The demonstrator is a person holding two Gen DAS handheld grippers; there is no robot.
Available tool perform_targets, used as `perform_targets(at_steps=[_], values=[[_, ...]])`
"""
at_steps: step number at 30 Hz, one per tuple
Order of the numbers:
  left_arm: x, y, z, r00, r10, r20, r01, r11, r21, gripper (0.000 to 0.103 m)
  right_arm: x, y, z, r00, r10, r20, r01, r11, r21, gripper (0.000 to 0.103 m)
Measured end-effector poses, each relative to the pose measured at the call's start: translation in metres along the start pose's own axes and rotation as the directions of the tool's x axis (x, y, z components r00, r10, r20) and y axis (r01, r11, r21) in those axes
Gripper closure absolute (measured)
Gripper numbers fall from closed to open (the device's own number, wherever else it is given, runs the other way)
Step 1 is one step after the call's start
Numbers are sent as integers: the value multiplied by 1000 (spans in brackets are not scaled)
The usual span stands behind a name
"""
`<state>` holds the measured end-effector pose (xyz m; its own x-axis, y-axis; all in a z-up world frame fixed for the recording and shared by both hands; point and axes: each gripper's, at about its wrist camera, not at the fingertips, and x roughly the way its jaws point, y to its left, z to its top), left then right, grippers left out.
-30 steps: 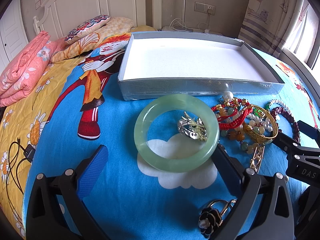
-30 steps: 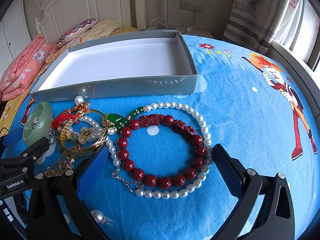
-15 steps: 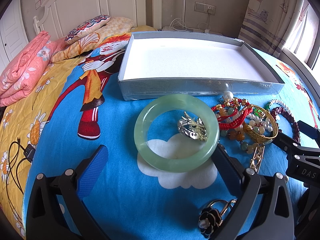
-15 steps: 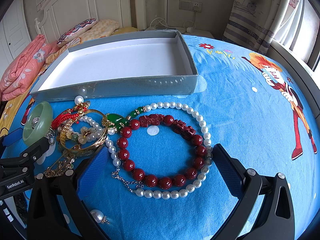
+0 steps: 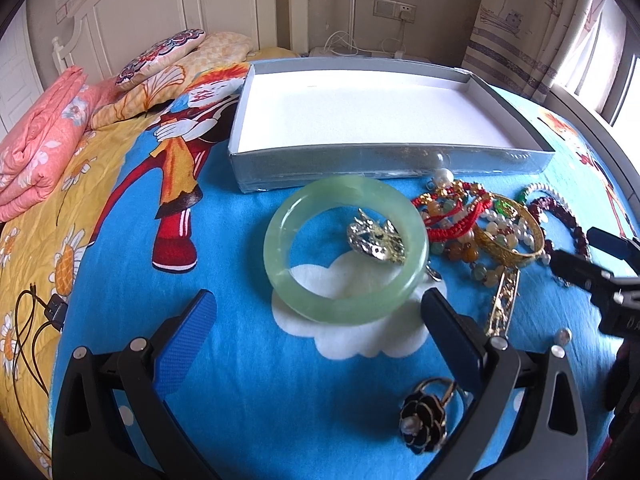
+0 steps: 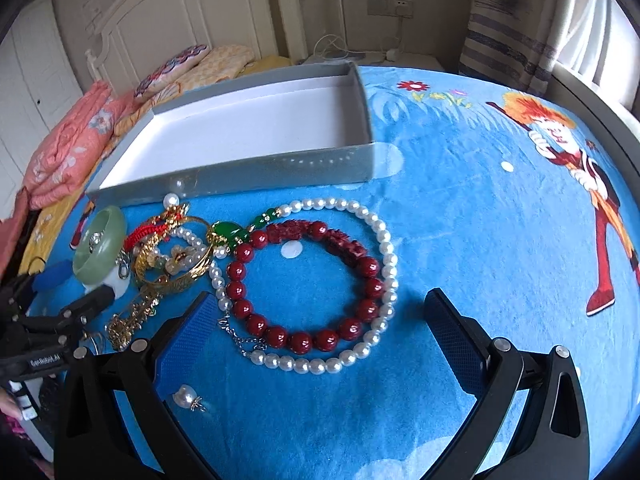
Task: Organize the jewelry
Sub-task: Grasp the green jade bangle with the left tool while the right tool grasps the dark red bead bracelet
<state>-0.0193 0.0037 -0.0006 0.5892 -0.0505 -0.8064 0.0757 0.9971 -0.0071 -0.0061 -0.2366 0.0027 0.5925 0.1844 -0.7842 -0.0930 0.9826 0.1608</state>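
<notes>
A pink quilt [image 5: 36, 136] lies folded at the far left of the bed [image 5: 248, 360], and pillows [image 5: 160, 58] are behind it. The left gripper [image 5: 318, 320] hovers over the blue sheet with its jaws wide and holding nothing; a green bangle [image 5: 346, 250] lies just in front of them, around a silver brooch [image 5: 376, 236]. Behind the bangle stands a grey box [image 5: 384, 160] with a white inside. A black flower ring [image 5: 424, 422] lies beside the right finger. To the right of the bangle there is a heap: a red cord [image 5: 456, 216], a gold bangle [image 5: 516, 236] and mixed beads. The right gripper [image 6: 320, 322] also has its jaws wide and holds nothing; between them lie a red bead bracelet [image 6: 304, 284] and a pearl necklace [image 6: 376, 280] around it. A loose pearl [image 6: 187, 394] lies near its left finger.
</notes>
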Motion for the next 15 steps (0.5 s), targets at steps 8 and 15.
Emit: perform_targets(at_steps=[8,15], values=[[-14,2,-3,995,-88,42,87,996,23,2,-26,-41,-2,973,175,149,-202,962,186,4],[4,-12,30,998,-54,33,50,994,94,2,-35,-19,-3,974,140,175,-156,984,80,4]])
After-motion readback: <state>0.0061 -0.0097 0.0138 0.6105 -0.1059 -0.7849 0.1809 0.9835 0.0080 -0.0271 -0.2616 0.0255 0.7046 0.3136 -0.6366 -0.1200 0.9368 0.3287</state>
